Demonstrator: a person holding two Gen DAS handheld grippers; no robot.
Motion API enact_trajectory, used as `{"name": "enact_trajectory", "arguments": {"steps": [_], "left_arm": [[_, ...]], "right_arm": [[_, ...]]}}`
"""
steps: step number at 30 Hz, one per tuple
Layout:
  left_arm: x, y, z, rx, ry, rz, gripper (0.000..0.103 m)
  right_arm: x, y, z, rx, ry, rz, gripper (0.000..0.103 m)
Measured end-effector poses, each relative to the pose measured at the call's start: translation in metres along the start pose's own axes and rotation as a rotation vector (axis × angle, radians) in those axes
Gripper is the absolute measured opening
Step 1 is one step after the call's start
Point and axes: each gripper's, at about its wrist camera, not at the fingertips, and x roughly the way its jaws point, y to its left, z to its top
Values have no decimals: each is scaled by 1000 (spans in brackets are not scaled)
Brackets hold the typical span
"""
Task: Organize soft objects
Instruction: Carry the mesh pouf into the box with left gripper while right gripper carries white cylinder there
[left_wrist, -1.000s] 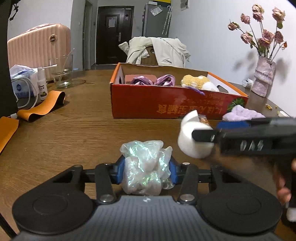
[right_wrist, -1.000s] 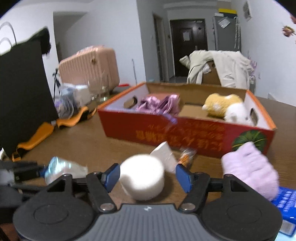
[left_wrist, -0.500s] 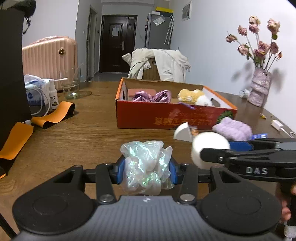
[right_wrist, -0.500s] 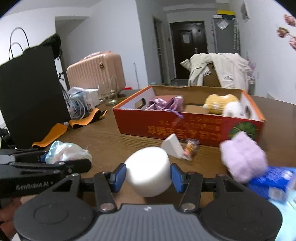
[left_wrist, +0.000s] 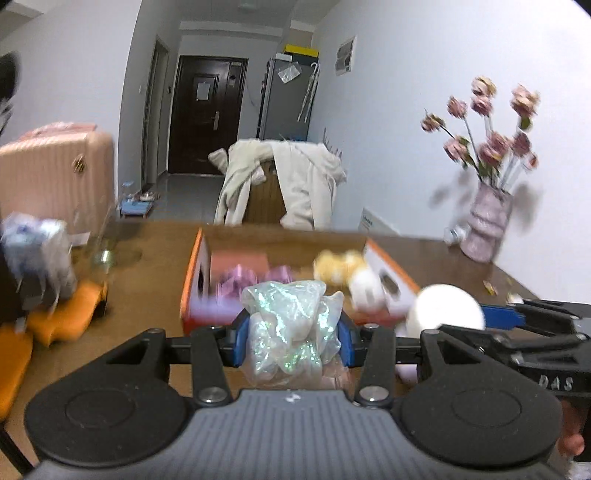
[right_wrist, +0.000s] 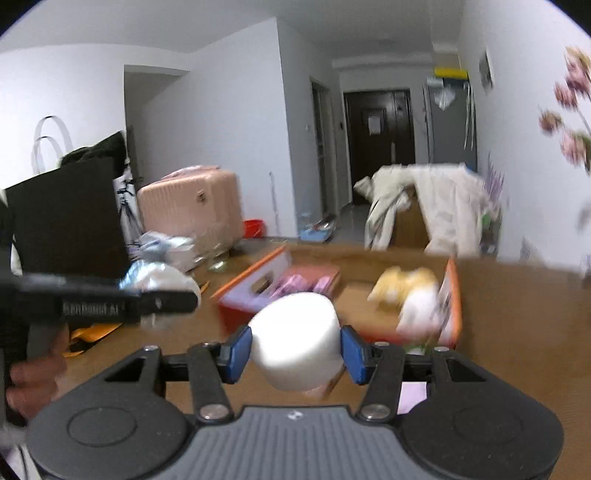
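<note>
Left gripper (left_wrist: 291, 334) fingers pinch a shiny crumpled bag (left_wrist: 290, 332); right gripper (right_wrist: 295, 349) fingers pinch a white foam cylinder (right_wrist: 295, 339) — both above the orange box (right_wrist: 452, 295) at the surface's far edge.

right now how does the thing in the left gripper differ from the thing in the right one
The crumpled iridescent plastic bag in the left gripper is wrinkled, shiny and translucent; the white foam cylinder in the right gripper is smooth, matte and opaque. The bag has no fixed shape; the cylinder is round with a flat end. Both are pale, soft and squeezed between blue-padded jaws.
</note>
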Motion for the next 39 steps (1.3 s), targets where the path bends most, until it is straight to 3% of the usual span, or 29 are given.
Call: {"name": "enact_trajectory", "arguments": {"steps": [3, 8, 10, 15, 16, 18, 22, 28, 34, 37, 39], "left_arm": [[52, 0, 47, 43, 6, 5, 47], [160, 2, 93, 28, 82, -1, 47], [207, 0, 98, 53, 124, -36, 47], [290, 2, 90, 37, 251, 2, 48], [299, 4, 88, 33, 263, 9, 51], [308, 10, 84, 13, 275, 9, 71], [300, 24, 84, -33, 263, -26, 76], [245, 34, 101, -2, 198, 0, 81], [155, 37, 96, 43, 101, 46, 85], [102, 40, 76, 36, 50, 68, 89], [68, 38, 55, 44, 20, 87, 90]], "right_arm": [[48, -30, 48, -10, 32, 6, 52], [163, -69, 92, 24, 212, 2, 53], [202, -70, 92, 5, 255, -10, 53], [285, -78, 75, 62, 379, -11, 54], [292, -77, 70, 78, 384, -21, 56], [301, -79, 65, 111, 391, -18, 60], [295, -80, 65, 114, 385, -9, 75], [247, -101, 81, 157, 320, -49, 75], [157, -110, 93, 178, 214, -77, 76], [99, -103, 87, 163, 146, -63, 85], [68, -94, 77, 136, 107, -68, 86]]}}
